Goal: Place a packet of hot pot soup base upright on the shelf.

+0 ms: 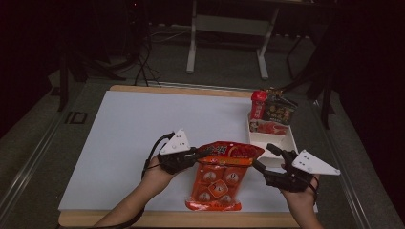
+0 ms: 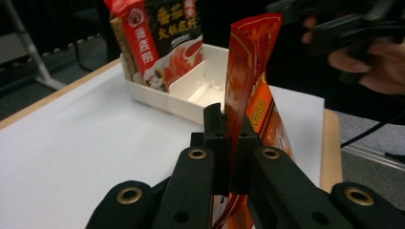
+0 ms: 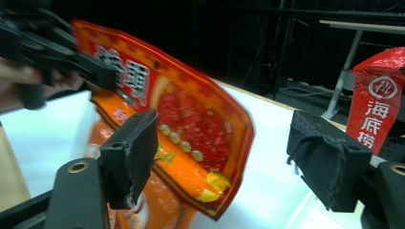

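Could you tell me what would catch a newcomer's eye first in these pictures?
The big red and orange snack bag at the near middle of the white table stands out, its top edge pinched in the jaws of the left gripper. The right gripper waits beside the bag with its jaws wide apart. At the table's far right, a white divided tray holds red and dark food packets.

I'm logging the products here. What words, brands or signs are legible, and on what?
"海底捞" in white on the red packet standing in the white tray.
"番茄" heads the dark packet beside it; its smaller line is blurred.
Large white characters on the orange pouch, held by the left tongs: too blurred to read.
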The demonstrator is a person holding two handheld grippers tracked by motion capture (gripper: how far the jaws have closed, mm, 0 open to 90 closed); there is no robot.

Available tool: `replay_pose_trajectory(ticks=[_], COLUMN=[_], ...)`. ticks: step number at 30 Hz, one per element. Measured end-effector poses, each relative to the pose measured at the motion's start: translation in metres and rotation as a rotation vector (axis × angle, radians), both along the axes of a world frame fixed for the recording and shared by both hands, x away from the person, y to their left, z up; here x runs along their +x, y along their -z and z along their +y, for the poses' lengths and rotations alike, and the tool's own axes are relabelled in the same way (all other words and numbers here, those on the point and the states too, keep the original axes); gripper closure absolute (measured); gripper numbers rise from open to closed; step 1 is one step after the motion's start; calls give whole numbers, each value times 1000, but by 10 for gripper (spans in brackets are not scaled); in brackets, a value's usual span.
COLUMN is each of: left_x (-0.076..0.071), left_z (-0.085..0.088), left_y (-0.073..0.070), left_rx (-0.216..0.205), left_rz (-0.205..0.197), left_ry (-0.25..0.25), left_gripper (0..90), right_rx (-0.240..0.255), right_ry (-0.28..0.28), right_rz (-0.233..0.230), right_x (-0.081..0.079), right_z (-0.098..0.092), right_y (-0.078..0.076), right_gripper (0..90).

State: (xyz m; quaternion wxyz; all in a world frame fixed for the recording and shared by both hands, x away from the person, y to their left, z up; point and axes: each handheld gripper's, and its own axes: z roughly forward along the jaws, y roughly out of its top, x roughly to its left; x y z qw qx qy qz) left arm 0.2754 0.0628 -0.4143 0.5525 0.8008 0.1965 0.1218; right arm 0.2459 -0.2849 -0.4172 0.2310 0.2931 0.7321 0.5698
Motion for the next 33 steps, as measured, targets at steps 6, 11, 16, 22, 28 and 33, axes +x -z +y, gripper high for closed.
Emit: replay_pose_trajectory(ticks=[6, 11, 16, 22, 28, 33], left_x=[-6, -11, -14, -20, -22, -23], left_z=[-2, -3, -3, 2, 11, 18], left_y=[-2, -4, -5, -10, -21, -26], left_rx=[-21, -29, -31, -51, -83, -96], left_rz=[-9, -17, -14, -15, -3, -49], left_ry=[23, 33, 31, 44, 57, 61], left_gripper=[900, 900, 900, 900, 899, 893], right_rx=[-56, -42, -23, -38, -27, -39], right_ry=[-111, -187, -253, -289, -340, -354], right_rz=[100, 110, 135, 133, 159, 138], right_x=[18, 19, 17, 9, -1, -5], right_z=[10, 18, 20, 21, 25, 31], right_y=[13, 18, 16, 5, -15, -29], right_gripper=[390, 577, 871, 899, 900, 900])
